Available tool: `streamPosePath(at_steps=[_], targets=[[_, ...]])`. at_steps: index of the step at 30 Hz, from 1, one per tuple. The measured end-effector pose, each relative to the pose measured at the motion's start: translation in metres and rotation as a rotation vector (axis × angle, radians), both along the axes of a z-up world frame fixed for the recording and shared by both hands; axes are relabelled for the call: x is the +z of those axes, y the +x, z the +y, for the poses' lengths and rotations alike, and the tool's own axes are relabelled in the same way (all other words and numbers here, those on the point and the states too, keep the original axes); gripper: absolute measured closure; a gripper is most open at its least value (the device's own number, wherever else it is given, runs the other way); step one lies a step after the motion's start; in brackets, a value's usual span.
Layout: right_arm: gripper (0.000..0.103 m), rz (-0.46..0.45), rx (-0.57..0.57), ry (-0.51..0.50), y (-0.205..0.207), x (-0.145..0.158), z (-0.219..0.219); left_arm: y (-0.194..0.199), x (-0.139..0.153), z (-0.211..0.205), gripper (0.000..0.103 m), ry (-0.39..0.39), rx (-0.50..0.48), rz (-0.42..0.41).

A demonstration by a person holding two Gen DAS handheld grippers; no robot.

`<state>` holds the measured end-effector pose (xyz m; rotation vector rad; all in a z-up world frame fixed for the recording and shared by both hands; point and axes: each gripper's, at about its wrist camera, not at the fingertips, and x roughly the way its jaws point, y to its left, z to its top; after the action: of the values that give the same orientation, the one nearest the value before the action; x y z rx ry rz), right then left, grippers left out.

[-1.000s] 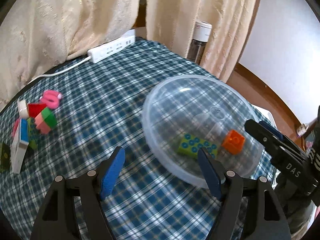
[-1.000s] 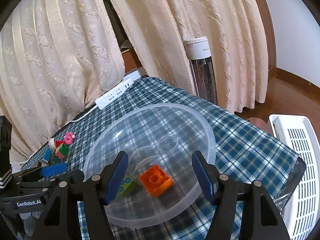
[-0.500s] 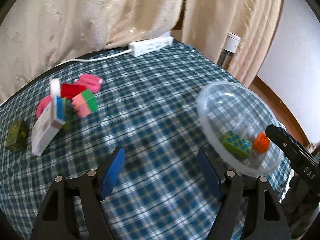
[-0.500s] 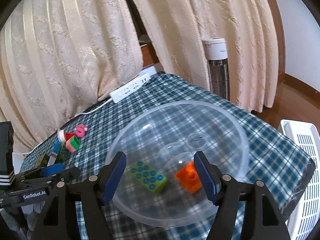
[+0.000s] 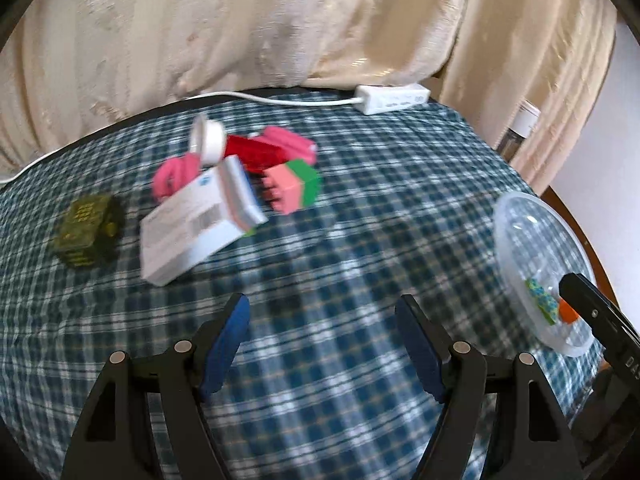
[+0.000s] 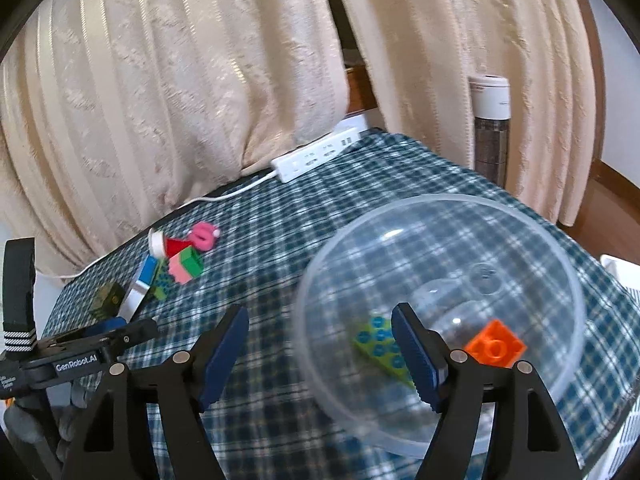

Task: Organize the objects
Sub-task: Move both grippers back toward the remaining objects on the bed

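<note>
1. In the left wrist view, the left gripper (image 5: 322, 340) is seen released, its blue-padded jaws spread wide with only checked tablecloth (image 5: 360, 216) between them.
2. A cluster of toys is found well ahead of it and to the left: a white box (image 5: 192, 220) tilted on its edge, a pink and green block (image 5: 294, 186) just to its right, a red block (image 5: 256, 154) behind, a pink piece (image 5: 174, 174) at the left and a white cap (image 5: 208, 142) at the top. The view is blurred, so finer detail cannot be told.
3. A dark green block (image 5: 88, 230) is set apart at the left of the cluster, and a white power strip (image 5: 394, 98) lies at the far edge against the cream curtain (image 5: 280, 20).
4. A clear plastic bowl (image 5: 532, 232) is seen at the right edge; a green studded brick (image 5: 542, 306) and an orange brick (image 5: 568, 314) lie in it, partly hidden by a finger of the right gripper (image 5: 596, 316).
5. In the right wrist view, the right gripper (image 6: 320, 350) is seen with its jaws parted and nothing clasped. Its right finger stands in front of the bowl (image 6: 400, 240), its left finger over bare cloth.
6. Inside the bowl, the green brick (image 6: 376, 340) is partly covered by that finger, and the orange brick (image 6: 496, 344) lies just to its right.
7. The toy cluster (image 6: 176, 264) lies well away at the upper left, with the left gripper (image 6: 116, 332) near it at the left edge. A grey gloved hand (image 6: 36, 420) is seen below.
</note>
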<state>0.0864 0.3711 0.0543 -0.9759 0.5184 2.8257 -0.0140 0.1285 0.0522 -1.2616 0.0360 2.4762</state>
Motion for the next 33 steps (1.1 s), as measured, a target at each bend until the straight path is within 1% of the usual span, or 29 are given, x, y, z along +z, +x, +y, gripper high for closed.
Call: streamPosePath(at_steps=[6,12,16,21,25,33], targets=[[0.026,-0.029,0.058,-0.023,-0.018,-0.002,-0.020,-0.009,-0.002,-0.031,0.027,-0.005,0.061,-0.005],[0.026,-0.056,0.118,-0.021,-0.036,-0.004,-0.044,-0.016,-0.006,-0.061,0.027,-0.012,0.117,-0.011],[0.026,-0.071,0.161,-0.007,-0.048,-0.005,-0.061,-0.020,-0.007,-0.078,0.027,-0.013,0.147,-0.014],[0.026,-0.083,0.203,0.033,-0.064,-0.005,-0.082,-0.025,-0.007,-0.096,0.027,-0.014,0.177,-0.013],[0.026,-0.103,0.218,0.052,-0.080,-0.009,-0.091,-0.030,-0.007,-0.113,0.027,-0.015,0.211,-0.010],[0.026,-0.129,0.245,0.068,-0.098,-0.015,-0.103,-0.049,-0.014,-0.145,0.027,-0.038,0.291,-0.020]])
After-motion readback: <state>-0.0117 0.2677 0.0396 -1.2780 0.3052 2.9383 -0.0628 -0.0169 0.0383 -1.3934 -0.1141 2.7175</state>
